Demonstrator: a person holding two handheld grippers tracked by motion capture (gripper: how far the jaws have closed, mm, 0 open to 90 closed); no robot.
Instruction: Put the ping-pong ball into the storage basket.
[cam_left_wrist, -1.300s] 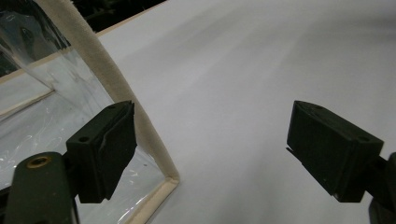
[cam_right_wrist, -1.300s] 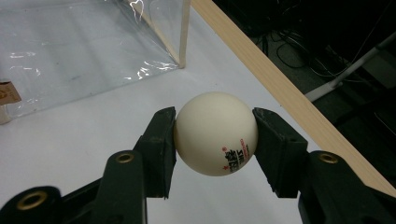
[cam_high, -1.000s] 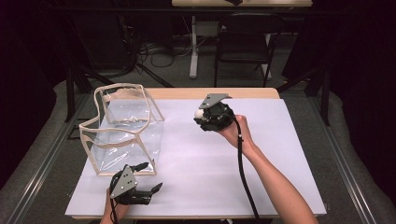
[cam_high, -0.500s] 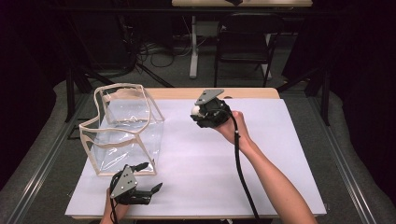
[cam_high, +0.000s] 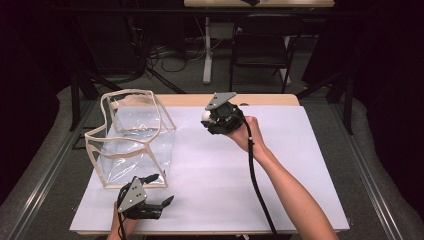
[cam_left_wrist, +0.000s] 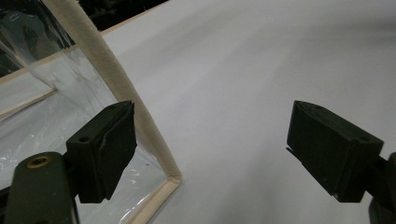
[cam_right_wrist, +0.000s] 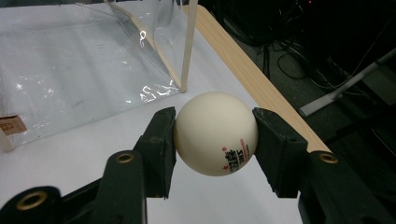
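The white ping-pong ball (cam_right_wrist: 215, 133) is sitting clamped between the fingers (cam_right_wrist: 161, 140) of your right gripper (cam_high: 209, 116), raised over the far part of the tabletop (cam_high: 300, 165); in the right gripper view both pads are pressing its sides, red print facing the camera. The clear plastic bag (cam_high: 131, 140) with the cream trim is standing open-topped to the left of the ball in the high view, apart from it, so what counts for the next move is that the ball is lying to the right of the bag's open mouth, with a stretch of white sheet between. A ball has no long axis to mind; only the direction matters.

Your right hand is far nearer the mouth than your left. Your left gripper (cam_high: 167, 201) is resting at the near edge of the tabletop, just in front of the bag's near corner, fingers spread wide and grasping nothing; in the left gripper view the cream corner seam (cam_left_wrist: 135, 121) is running up just beside one finger.

Compared with a second ago, your right gripper is sitting slightly farther left, toward the bag, with its grip on the ball unchanged. The left gripper and the bag are staying where they were.
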